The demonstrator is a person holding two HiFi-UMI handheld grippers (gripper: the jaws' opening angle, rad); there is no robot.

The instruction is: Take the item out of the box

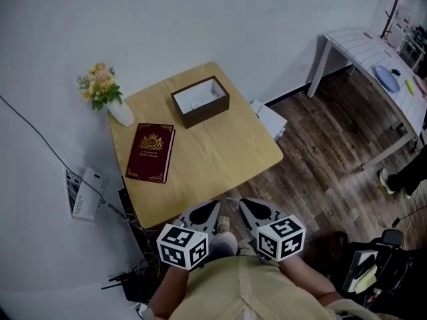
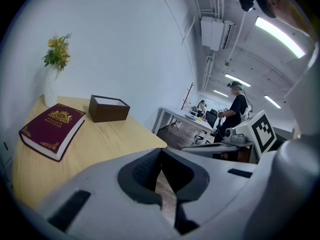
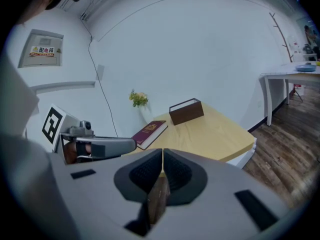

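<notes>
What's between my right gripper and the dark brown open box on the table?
Head view: only bare wooden tabletop separates right gripper and brown box; the maroon book lies to the left.

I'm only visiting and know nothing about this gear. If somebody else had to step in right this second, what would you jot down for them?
Left hand-held gripper: shut, empty, at the near edge of the table.
Right hand-held gripper: shut, empty, right beside the left one.
Box: open-topped, on the far side of the table, neither gripper near it. The inside looks white, and the item cannot be made out from here.
Red book and flower vase: on the table's left side, not part of the job.
Done: nothing yet.
Left: reach the box, grip the item, lift it out.
</notes>
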